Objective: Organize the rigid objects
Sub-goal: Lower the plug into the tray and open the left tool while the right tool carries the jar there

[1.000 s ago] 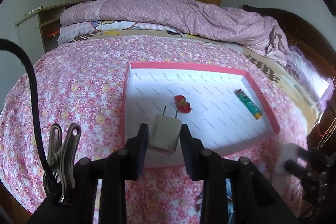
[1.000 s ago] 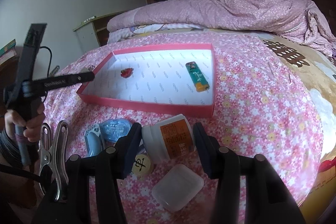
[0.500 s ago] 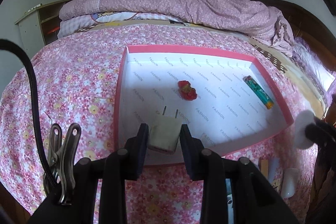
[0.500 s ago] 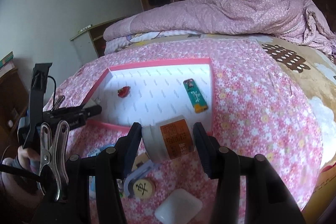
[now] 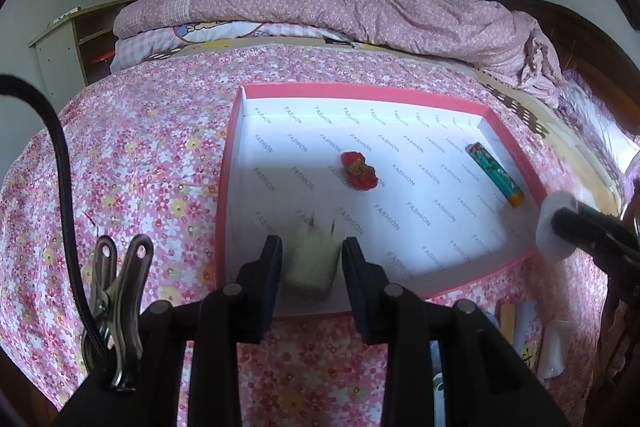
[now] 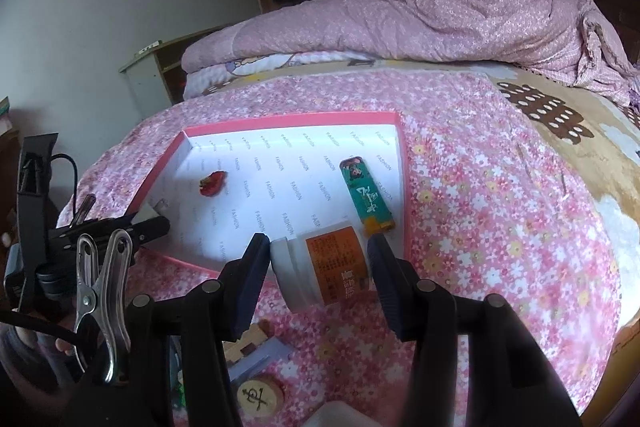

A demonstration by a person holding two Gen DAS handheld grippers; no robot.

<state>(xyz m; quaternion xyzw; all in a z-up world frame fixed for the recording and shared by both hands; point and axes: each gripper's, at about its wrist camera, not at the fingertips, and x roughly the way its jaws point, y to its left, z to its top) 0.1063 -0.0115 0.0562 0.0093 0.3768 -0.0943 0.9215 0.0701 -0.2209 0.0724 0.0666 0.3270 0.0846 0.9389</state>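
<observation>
A pink-rimmed white box [image 5: 230,163] [image 6: 402,187] lies on the floral bedspread. It holds a red figurine [image 5: 359,172] [image 6: 213,183] and a green lighter [image 5: 494,173] [image 6: 366,197]. My left gripper [image 5: 311,261] sits over the box's near edge; the white charger plug [image 5: 310,261] between its jaws is blurred, with gaps at both sides. My right gripper [image 6: 318,259] is shut on a white pill bottle [image 6: 324,269] with an orange label, held above the box's near right corner; it also shows at the right of the left wrist view [image 5: 554,229].
Loose items lie on the bedspread near me: a wooden chess piece [image 6: 260,395], a white case [image 6: 340,413] and a blue-white object [image 6: 260,357]. A rolled pink quilt [image 5: 340,7] lies at the far end of the bed. A bedside cabinet [image 5: 68,39] stands left.
The right gripper lifted the pill bottle and carried it forward over the box's corner. The left gripper moved over the box's edge and its jaws widened around the plug, which now looks blurred.
</observation>
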